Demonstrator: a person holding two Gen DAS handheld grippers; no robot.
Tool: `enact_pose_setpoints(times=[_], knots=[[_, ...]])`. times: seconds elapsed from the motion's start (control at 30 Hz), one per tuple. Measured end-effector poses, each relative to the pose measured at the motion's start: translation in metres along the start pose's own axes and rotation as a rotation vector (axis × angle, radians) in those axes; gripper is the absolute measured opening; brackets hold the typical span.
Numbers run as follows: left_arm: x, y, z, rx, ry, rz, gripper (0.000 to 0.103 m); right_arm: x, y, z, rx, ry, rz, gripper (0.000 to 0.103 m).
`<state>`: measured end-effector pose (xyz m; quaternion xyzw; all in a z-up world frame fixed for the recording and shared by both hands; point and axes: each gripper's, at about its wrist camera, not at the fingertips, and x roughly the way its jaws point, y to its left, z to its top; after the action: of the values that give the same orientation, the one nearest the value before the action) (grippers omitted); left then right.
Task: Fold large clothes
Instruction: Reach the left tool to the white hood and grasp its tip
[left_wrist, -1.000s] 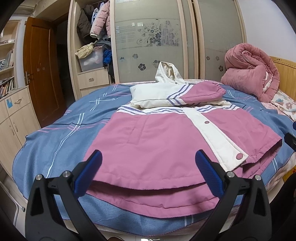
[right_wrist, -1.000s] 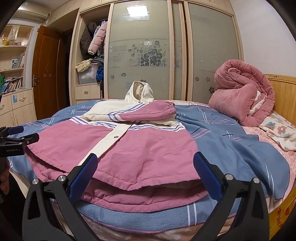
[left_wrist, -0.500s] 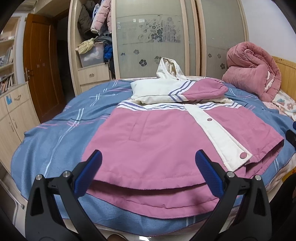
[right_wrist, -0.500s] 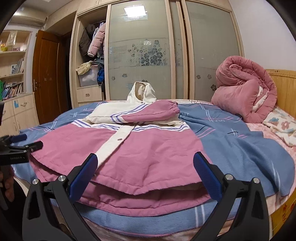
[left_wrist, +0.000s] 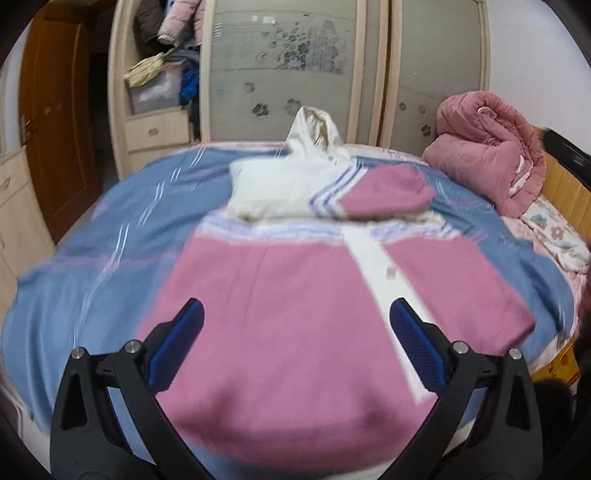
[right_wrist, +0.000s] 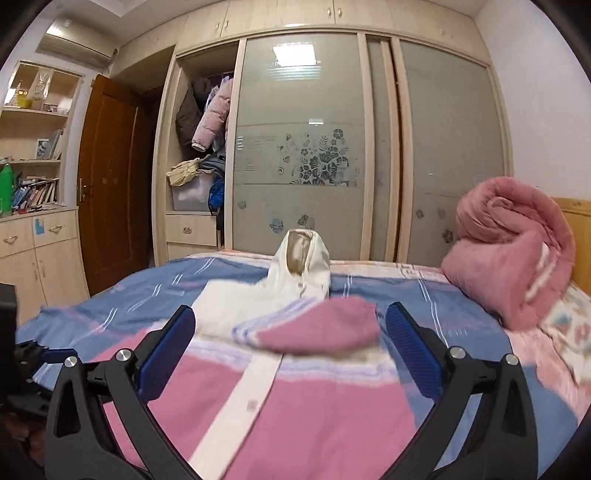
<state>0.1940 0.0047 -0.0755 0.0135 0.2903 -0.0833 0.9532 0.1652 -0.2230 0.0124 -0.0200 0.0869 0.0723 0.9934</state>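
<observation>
Left wrist view: the left gripper (left_wrist: 295, 343) hangs with fingers wide and empty over the pink jacket (left_wrist: 280, 317), spread flat on the bed (left_wrist: 92, 258), probably for folding.

Right wrist view: the right gripper (right_wrist: 290, 347), equally wide and empty, faces the folded sleeve (right_wrist: 321, 328).

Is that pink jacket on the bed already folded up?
Partly. The jacket lies flat, body spread; one sleeve is folded across its chest.

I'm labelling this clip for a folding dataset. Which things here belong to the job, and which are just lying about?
Part of the job:
- pink and white jacket, spread on the bed
- left tongs, open
- right tongs, open

Just lying about:
- rolled pink quilt
- clothes in the open wardrobe
- books on the shelf
</observation>
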Motion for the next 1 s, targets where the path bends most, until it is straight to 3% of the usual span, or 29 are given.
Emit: enact_pose_setpoints(times=[0.13,0.23,0.33,0.43,0.57,0.7,0.87,0.93,0.97,1.0], knots=[[0.037,-0.008,0.081,0.061,-0.002,0.031,0.101,0.05,-0.028,0.005,0.041,-0.098,-0.003,0.102],[0.09,-0.022,0.143,0.135,0.014,0.073,0.101,0.075,-0.061,-0.039,0.174,-0.056,-0.034,0.102],[0.153,-0.035,0.196,0.175,0.044,0.119,0.101,0.106,-0.092,-0.065,0.371,0.067,0.0,0.102],[0.228,-0.05,0.25,0.199,0.067,0.114,0.101,0.108,-0.099,-0.064,0.373,0.034,-0.004,0.102],[0.32,-0.068,0.299,0.266,0.067,0.183,0.101,0.118,-0.104,-0.069,0.339,0.037,-0.031,0.102],[0.41,-0.057,0.338,0.161,0.165,0.228,0.101,0.127,-0.118,-0.073,0.395,0.042,-0.033,0.102],[0.494,-0.042,0.364,0.059,0.177,0.27,0.1,0.135,-0.124,-0.076,0.382,0.049,-0.03,0.102],[0.52,-0.038,0.369,0.051,0.204,0.308,0.095,0.134,-0.127,-0.077,0.382,0.034,-0.041,0.102],[0.536,-0.034,0.369,0.045,0.237,0.333,0.085,0.135,-0.129,-0.078,0.393,0.033,-0.045,0.102],[0.546,-0.03,0.37,0.028,0.263,0.337,0.058,0.138,-0.132,-0.08,0.414,0.043,-0.046,0.102]])
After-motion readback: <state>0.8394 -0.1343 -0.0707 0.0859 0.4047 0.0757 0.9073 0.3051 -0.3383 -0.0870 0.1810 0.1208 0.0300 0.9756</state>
